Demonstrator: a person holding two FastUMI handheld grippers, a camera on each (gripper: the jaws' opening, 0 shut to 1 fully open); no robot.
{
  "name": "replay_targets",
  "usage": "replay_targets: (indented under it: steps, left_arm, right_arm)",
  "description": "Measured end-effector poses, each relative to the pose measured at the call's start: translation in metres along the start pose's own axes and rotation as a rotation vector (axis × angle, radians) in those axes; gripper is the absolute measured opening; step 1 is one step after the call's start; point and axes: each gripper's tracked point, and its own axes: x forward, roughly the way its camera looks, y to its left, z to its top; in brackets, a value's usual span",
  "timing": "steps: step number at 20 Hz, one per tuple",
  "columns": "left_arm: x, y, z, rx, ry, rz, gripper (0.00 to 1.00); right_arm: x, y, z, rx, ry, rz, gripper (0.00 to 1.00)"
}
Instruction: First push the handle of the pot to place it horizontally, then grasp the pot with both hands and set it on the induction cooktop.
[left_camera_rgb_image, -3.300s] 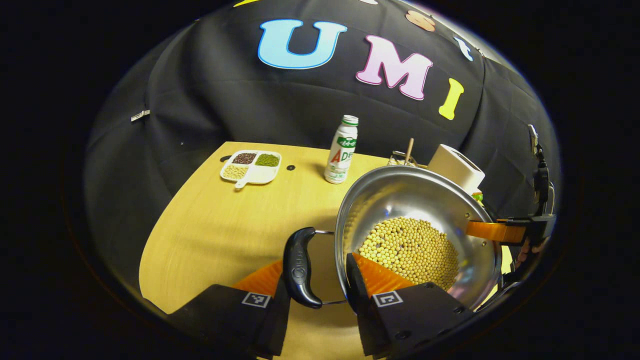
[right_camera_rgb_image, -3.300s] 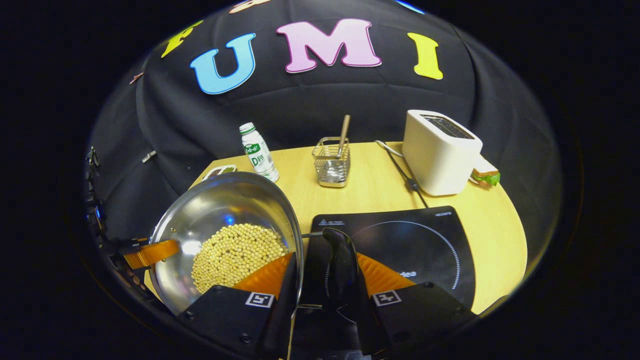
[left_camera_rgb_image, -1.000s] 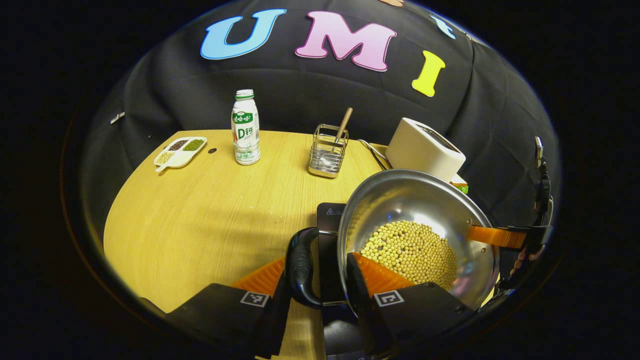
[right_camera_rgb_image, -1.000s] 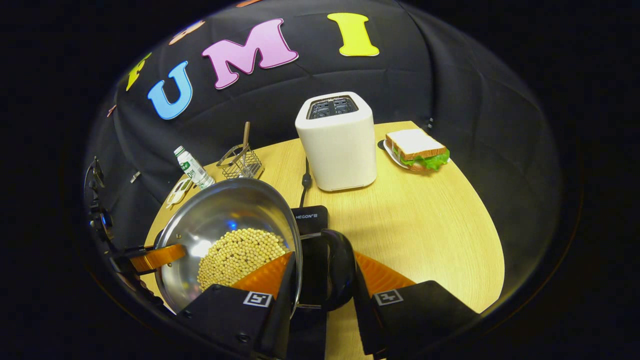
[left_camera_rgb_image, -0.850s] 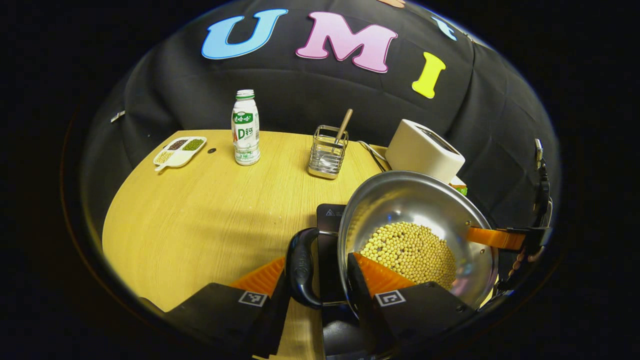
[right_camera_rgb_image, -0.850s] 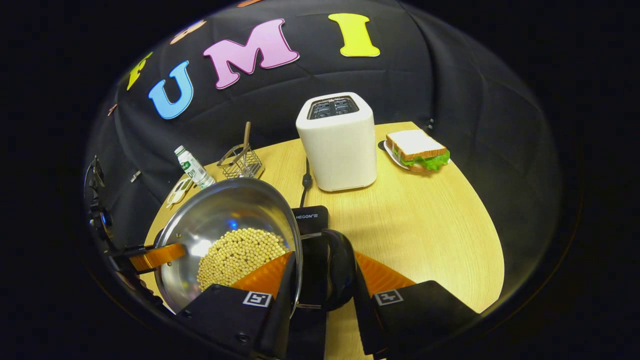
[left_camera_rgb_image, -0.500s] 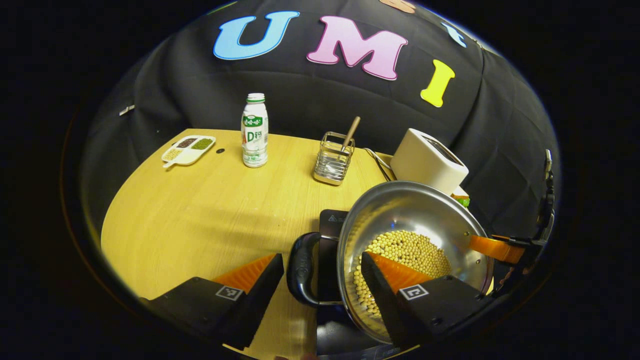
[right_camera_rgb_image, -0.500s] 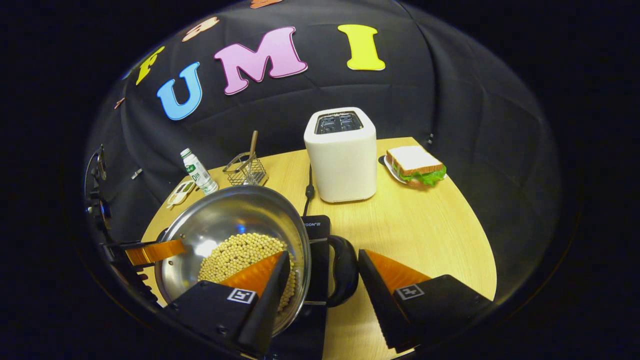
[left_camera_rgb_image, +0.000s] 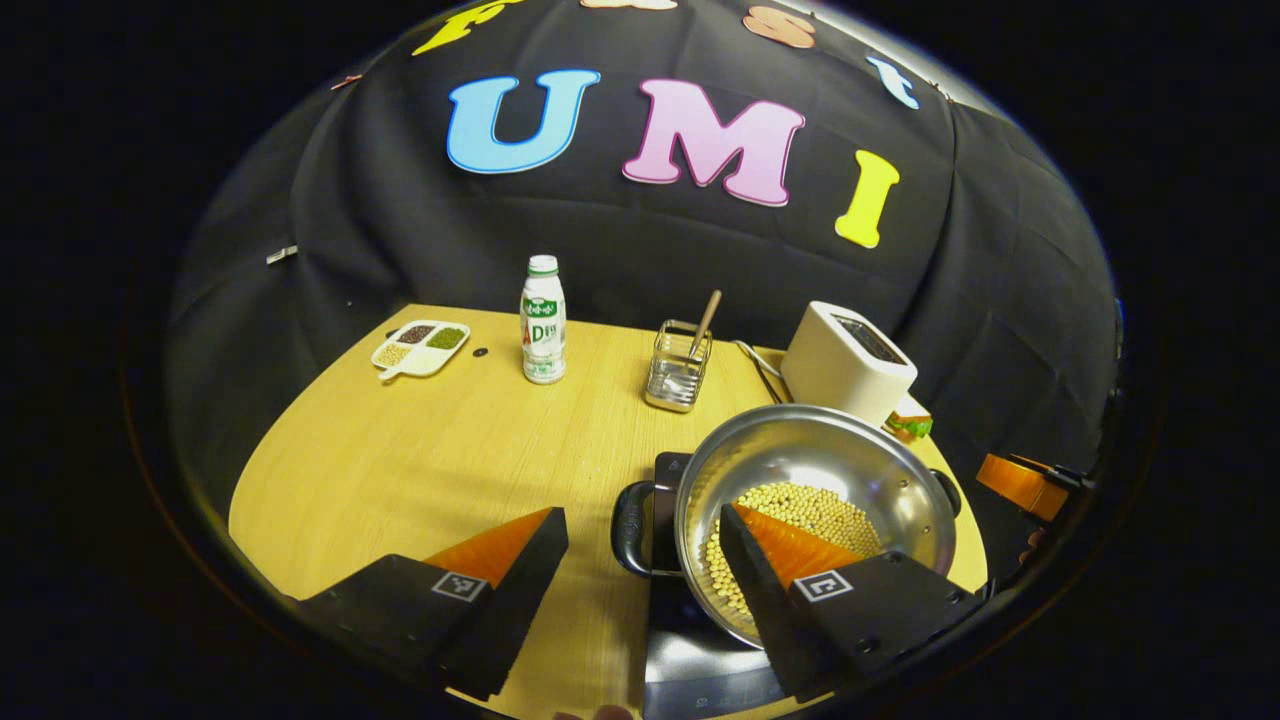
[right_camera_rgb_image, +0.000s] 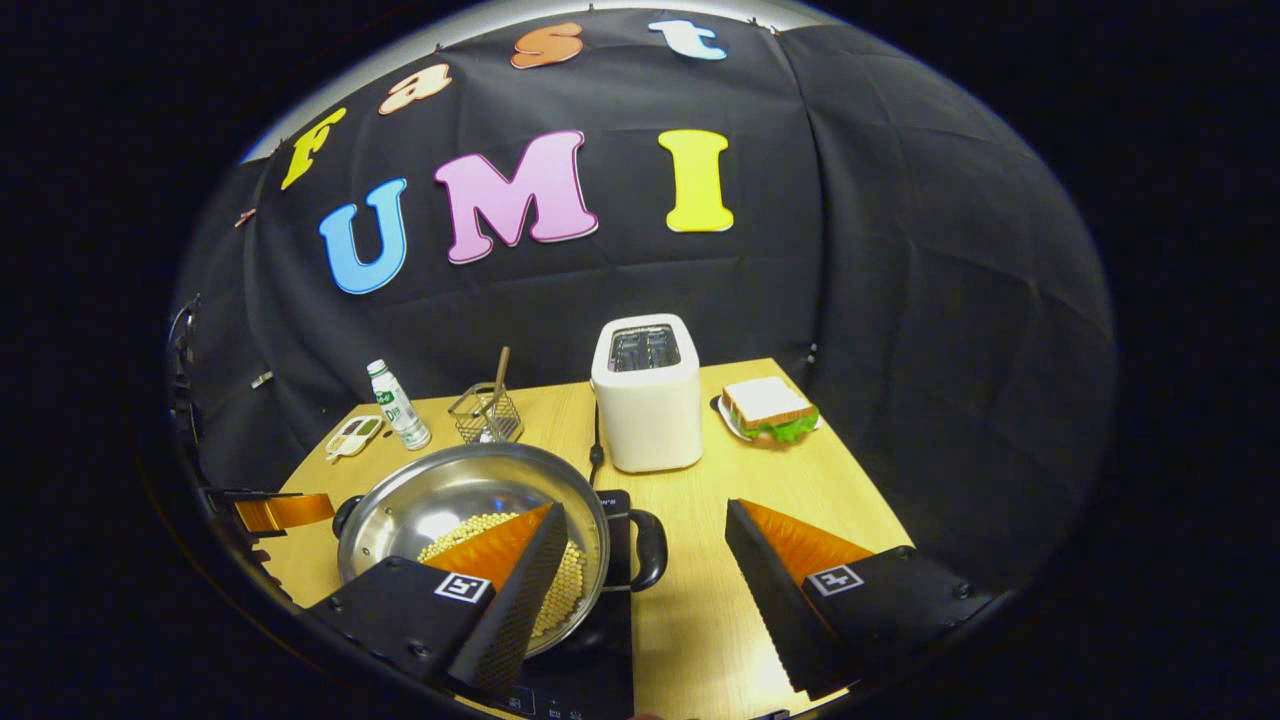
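Steel pot (left_camera_rgb_image: 815, 480) of soybeans (left_camera_rgb_image: 800, 510) sitting on induction cooktop (right_camera_rgb_image: 610, 625), lower centre | left claw (left_camera_rgb_image: 640, 560) and right claw (right_camera_rgb_image: 645, 560) both gaping, gripping nothing | advice: be lifting claws straight up, avoiding black side handles (right_camera_rgb_image: 650, 548).

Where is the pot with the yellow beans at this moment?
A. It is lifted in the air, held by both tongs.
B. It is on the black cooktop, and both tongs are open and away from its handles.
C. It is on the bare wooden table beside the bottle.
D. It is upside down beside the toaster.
B: the pot sits on the cooktop, and the left tongs and right tongs are open, clear of its handles.
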Motion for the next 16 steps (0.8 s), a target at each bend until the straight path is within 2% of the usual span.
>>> replay_targets:
  steps: [3,8,12,16]
  left_arm:
    - [-0.038,0.001,0.034,-0.021,-0.09,-0.005,0.95]
    - [-0.117,0.017,0.079,0.056,-0.283,0.092,0.95]
    - [-0.174,0.023,0.085,0.058,-0.371,0.114,0.95]
    - [-0.219,0.034,0.083,0.084,-0.43,0.133,0.95]
  right_arm:
    - [-0.026,0.003,0.028,-0.013,-0.072,-0.014,0.99]
    - [-0.076,0.016,0.078,-0.034,-0.196,-0.022,0.99]
    - [-0.124,0.023,0.104,-0.018,-0.279,-0.021,0.98]
    - [-0.165,0.028,0.11,-0.009,-0.335,-0.027,0.98]
